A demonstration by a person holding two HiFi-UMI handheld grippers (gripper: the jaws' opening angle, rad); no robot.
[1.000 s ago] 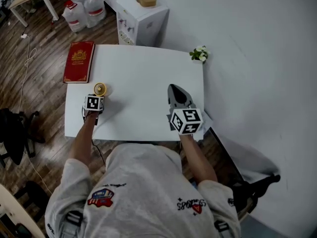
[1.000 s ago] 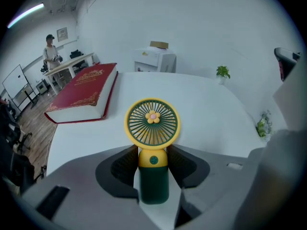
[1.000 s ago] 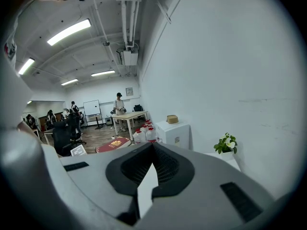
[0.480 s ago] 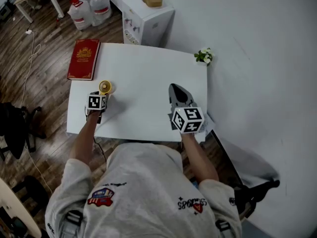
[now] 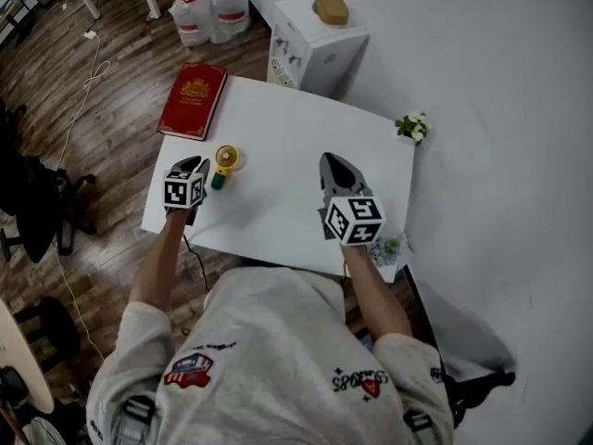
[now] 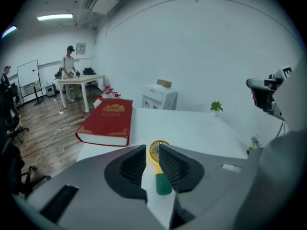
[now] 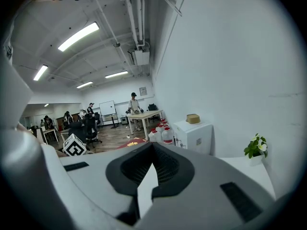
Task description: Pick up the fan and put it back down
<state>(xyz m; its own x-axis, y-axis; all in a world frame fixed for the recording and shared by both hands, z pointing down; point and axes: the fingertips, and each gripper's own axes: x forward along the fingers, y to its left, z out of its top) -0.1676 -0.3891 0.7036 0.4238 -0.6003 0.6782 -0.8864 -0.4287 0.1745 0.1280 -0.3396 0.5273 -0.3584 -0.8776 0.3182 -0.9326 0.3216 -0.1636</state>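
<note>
While the fan (image 5: 224,161) is standing upright on its green handle, the white table (image 5: 278,156) is being left nearly bare around it. A white cabinet (image 5: 315,40) is being seen beyond the far edge, and a red book (image 5: 193,100) is lying at the far left corner, near the fan but apart from it. The right gripper (image 5: 328,163) is being held over the middle of the table, well apart from the fan, its jaws pressed together on nothing. The left gripper (image 6: 152,152) is being held just beside the fan, at its left in the head view; its jaws have just been closing and are being held a narrow gap apart. Through that gap the yellow head and the handle are being framed, but no pad is being pressed on either, so the fan is being judged as set down.

The main risk is being posed by that closeness. The fan is being carried on a small foot under a broad head, so it is likely to be toppled if a jaw tip is swung or lowered against it. If a further grasp is attempted, the narrowed jaws would have to be widened first; otherwise the handle would be shoved, not straddled, and the fan sent toward the table's left edge.
</note>
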